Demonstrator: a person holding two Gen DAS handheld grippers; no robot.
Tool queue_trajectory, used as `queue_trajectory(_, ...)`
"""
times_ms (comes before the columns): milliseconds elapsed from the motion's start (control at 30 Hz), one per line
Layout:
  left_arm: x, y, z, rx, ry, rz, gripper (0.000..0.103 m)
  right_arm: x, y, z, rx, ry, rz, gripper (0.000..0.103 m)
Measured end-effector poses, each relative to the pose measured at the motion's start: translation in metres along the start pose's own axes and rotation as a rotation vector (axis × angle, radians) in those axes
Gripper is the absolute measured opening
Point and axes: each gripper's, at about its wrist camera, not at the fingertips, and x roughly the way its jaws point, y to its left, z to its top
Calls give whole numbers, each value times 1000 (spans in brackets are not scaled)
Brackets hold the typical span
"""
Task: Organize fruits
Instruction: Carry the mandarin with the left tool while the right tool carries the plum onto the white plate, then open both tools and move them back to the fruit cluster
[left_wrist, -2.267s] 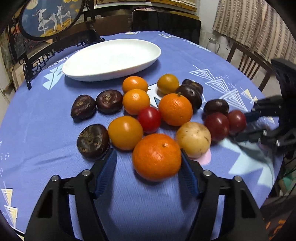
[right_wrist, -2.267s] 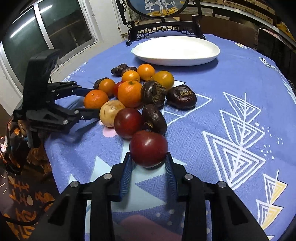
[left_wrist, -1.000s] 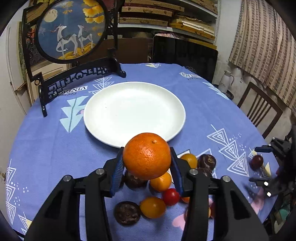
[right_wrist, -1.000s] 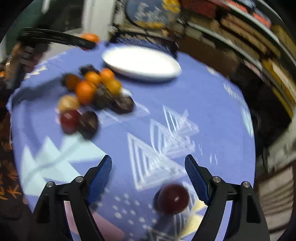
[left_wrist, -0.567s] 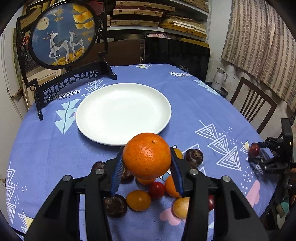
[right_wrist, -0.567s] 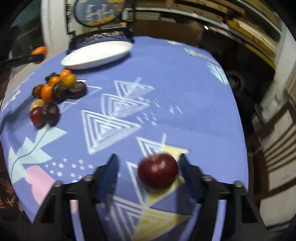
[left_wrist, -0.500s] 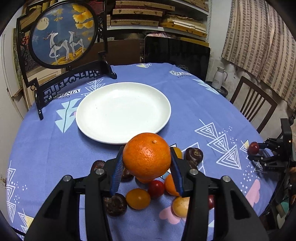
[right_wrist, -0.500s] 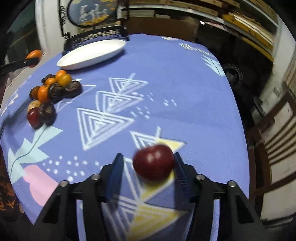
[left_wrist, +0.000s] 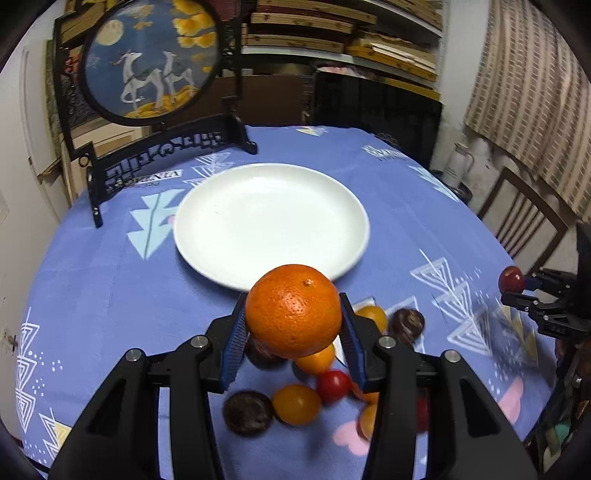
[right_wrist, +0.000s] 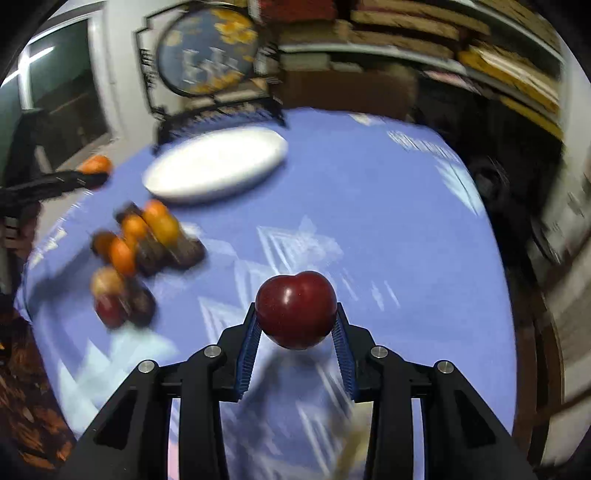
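Gripping a firm, heavy orange across its middle, the left gripper contrasts with the right gripper, whose jaws just closed on a smooth, slippery, bruisable plum.

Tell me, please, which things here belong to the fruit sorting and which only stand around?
Belong:
- round orange citrus fruit, in left gripper
- dark red plum, in right gripper
- loose fruit pile
- white round plate

Standing around:
- round painted deer screen
- wooden chair
- white jug
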Motion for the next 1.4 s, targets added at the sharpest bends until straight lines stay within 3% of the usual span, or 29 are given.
queue_trajectory(133, 12, 9, 24, -21, -16, 58, 45, 13, 37, 67, -81, -87, 96, 38)
queue_trajectory(233, 33, 16, 42, -20, -24, 146, 45, 35, 61, 109, -96, -123, 160, 39)
queue_trajectory(467, 87, 38, 58, -107, 45, 185, 45, 115, 86, 161, -19, -82, 259, 39)
queue_trajectory(800, 109, 53, 54, -131, 58, 222, 46, 172, 88, 170, 13, -32, 277, 42)
queue_trajectory(867, 107, 52, 54, -127, 47, 220, 46, 174, 83, 169, 30, -38, 286, 48)
queue_trajectory(933, 105, 51, 54, -123, 39, 216, 54, 172, 78, 169, 45, -58, 284, 62)
queue_trajectory(1000, 103, 49, 53, -114, 26, 229, 64, 165, 74, 170, 60, -101, 273, 80)
queue_trajectory(1167, 90, 45, 53, -94, -68, 292, 95, 134, 77, 171, 49, -244, 227, 100)
queue_trajectory(1333, 78, 44, 56, -87, -131, 307, 97, 92, 82, 167, 7, -476, 203, 100)
queue_trajectory(1400, 74, 45, 57, -97, -151, 316, 97, 90, 80, 169, 9, -446, 256, 100)
